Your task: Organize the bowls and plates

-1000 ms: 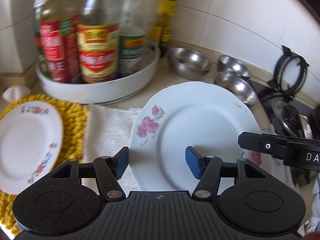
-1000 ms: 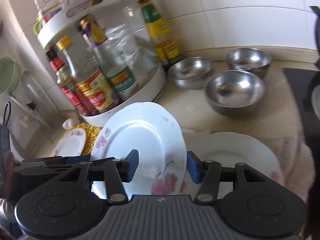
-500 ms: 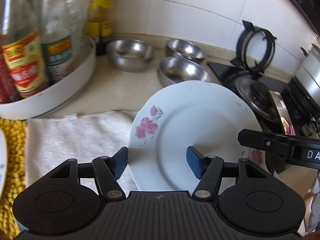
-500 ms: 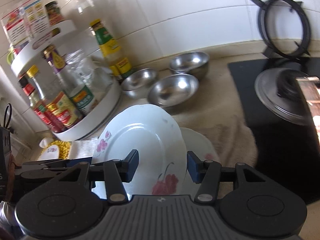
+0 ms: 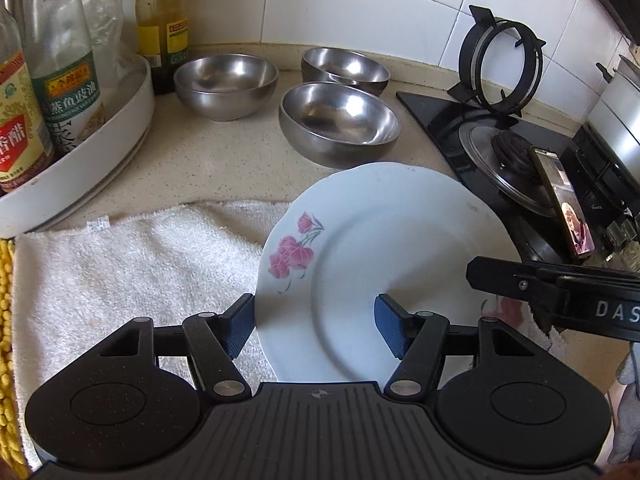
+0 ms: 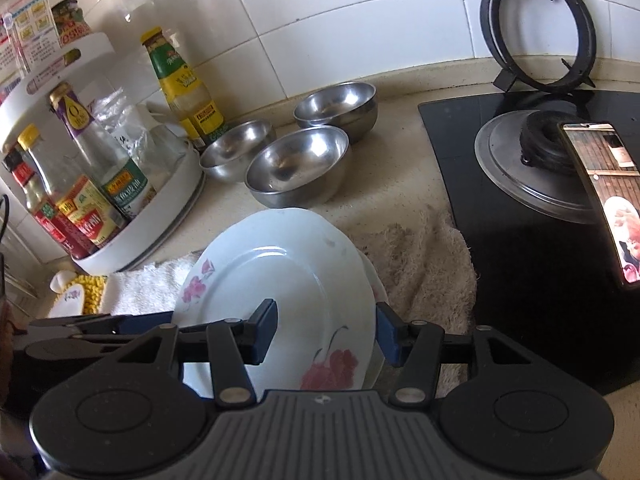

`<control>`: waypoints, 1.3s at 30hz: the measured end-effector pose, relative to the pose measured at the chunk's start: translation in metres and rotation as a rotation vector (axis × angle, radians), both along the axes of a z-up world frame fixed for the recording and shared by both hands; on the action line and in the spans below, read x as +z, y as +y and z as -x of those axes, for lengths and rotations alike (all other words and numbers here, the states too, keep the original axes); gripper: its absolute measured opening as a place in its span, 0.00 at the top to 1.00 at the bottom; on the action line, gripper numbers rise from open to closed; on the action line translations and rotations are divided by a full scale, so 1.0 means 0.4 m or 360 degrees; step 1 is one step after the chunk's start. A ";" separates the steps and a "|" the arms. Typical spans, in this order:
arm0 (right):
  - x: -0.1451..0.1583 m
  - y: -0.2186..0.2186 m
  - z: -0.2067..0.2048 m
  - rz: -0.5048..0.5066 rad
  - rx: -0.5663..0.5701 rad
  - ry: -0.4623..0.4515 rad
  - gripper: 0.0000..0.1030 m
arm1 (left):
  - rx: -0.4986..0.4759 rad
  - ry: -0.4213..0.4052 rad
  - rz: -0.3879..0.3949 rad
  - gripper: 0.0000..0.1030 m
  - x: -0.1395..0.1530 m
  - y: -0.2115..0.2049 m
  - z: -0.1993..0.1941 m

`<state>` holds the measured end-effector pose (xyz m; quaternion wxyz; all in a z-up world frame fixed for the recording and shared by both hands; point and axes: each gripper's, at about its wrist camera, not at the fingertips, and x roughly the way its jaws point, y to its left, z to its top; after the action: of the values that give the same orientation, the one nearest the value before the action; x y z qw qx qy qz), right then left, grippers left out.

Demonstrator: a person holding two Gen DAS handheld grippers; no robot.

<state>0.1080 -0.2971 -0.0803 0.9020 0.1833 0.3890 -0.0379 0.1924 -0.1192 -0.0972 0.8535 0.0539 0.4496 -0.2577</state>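
Yellow mat [image 6: 91,285] beyond left-wrist framing

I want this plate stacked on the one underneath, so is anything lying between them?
Nothing visible: the held plate hangs just over the lower plate on the towel; the bowls stand farther back.

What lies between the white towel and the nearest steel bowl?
Only bare counter between towel and bowl, shown in the left wrist view.
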 end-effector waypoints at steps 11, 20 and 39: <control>0.034 -0.016 0.002 0.0135 -0.0012 -0.0136 0.33 | 0.0071 -0.0048 0.0074 0.33 0.028 0.022 -0.003; 0.035 0.002 0.015 0.0056 0.0088 -0.0129 0.33 | 0.0103 -0.0056 0.0058 0.30 0.045 0.040 0.014; 0.038 0.111 -0.049 -0.0067 0.0588 -0.0160 0.26 | 0.0522 -0.0113 0.0002 0.24 0.099 0.169 0.104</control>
<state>0.1277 -0.2526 -0.0650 0.9079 0.1293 0.3712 0.1457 0.1508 -0.0518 -0.0576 0.8996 -0.0117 0.4217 -0.1130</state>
